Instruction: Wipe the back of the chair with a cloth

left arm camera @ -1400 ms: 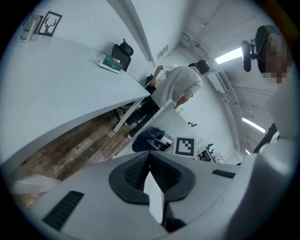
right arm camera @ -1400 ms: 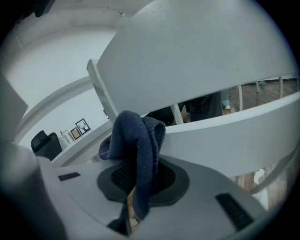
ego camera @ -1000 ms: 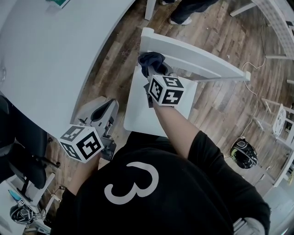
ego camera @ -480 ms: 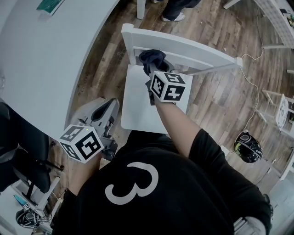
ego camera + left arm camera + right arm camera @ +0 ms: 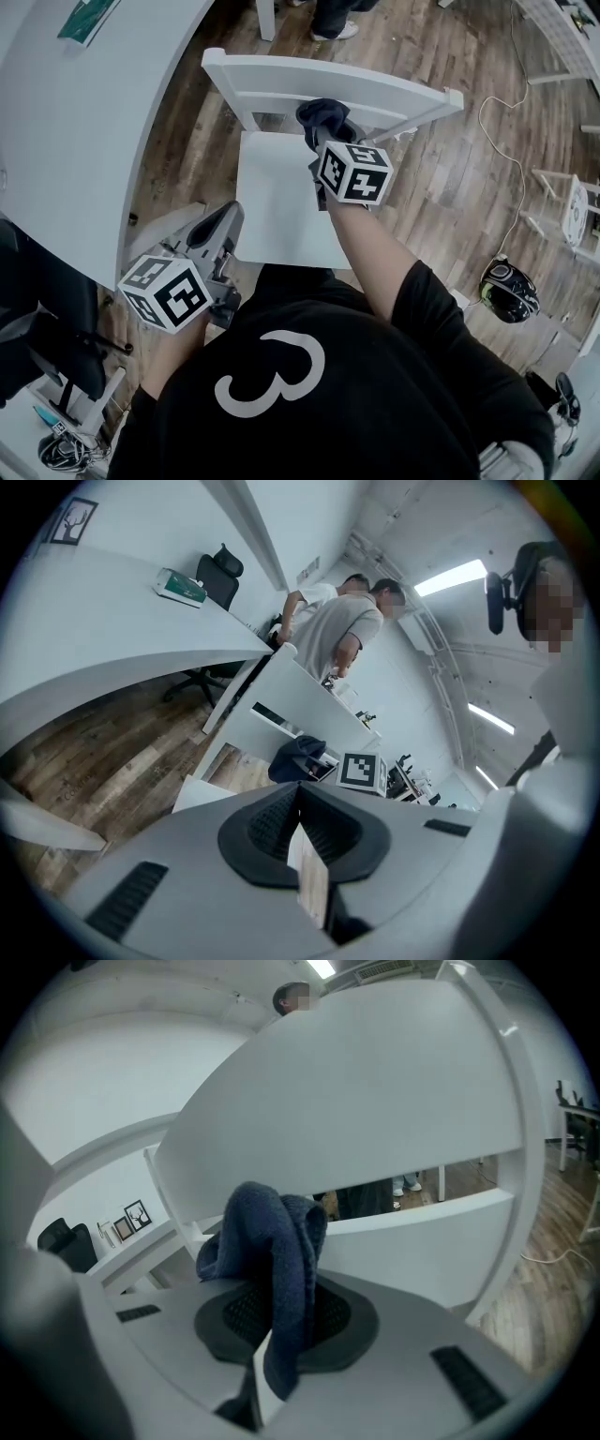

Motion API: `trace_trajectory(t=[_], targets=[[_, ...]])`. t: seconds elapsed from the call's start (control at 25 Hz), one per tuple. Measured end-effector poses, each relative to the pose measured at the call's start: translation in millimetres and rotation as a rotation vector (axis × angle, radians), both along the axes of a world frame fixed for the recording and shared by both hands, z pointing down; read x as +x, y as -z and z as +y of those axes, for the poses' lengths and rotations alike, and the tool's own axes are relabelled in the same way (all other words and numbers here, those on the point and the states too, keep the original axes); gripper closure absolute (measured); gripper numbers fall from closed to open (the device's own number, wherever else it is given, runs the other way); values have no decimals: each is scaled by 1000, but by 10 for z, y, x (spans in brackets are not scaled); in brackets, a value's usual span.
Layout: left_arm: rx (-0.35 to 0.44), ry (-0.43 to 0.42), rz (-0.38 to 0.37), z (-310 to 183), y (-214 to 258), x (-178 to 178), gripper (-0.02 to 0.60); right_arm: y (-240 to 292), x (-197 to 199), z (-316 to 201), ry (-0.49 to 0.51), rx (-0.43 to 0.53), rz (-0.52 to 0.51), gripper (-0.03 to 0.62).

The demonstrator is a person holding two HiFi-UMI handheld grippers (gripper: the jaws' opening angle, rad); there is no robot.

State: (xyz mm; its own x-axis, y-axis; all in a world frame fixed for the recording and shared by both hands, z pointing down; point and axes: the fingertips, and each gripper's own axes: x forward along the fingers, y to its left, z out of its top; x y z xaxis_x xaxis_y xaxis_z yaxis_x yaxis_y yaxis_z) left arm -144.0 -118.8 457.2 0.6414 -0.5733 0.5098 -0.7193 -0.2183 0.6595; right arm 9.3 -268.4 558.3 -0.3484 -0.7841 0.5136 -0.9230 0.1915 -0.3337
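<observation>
A white wooden chair (image 5: 281, 202) stands in front of me, its backrest (image 5: 281, 80) at the far side. My right gripper (image 5: 330, 131) is shut on a dark blue cloth (image 5: 323, 117) and holds it against the inner face of the backrest, right of its middle. In the right gripper view the cloth (image 5: 277, 1251) bunches up out of the shut jaws, with the broad top rail (image 5: 375, 1119) and the lower slat (image 5: 422, 1232) close ahead. My left gripper (image 5: 214, 234) hangs low at the chair's left, shut, with nothing between its fingers (image 5: 281, 822).
A large white curved table (image 5: 84, 122) lies to the left. Two people (image 5: 337, 621) stand beyond the chair. A helmet (image 5: 506, 291) and a cable (image 5: 502, 141) lie on the wooden floor at the right. A white rack (image 5: 567, 220) stands further right.
The right gripper and cloth have slid rightward along the backrest. The head view has shifted, so the whole backrest now shows. The left gripper has stayed put.
</observation>
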Motion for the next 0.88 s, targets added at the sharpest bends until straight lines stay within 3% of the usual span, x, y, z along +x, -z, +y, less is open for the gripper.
trace_trajectory(t=[0.88], targets=[[20,-10,-29,336,100,594,568,-45,1411,227,-183,4,23,543]])
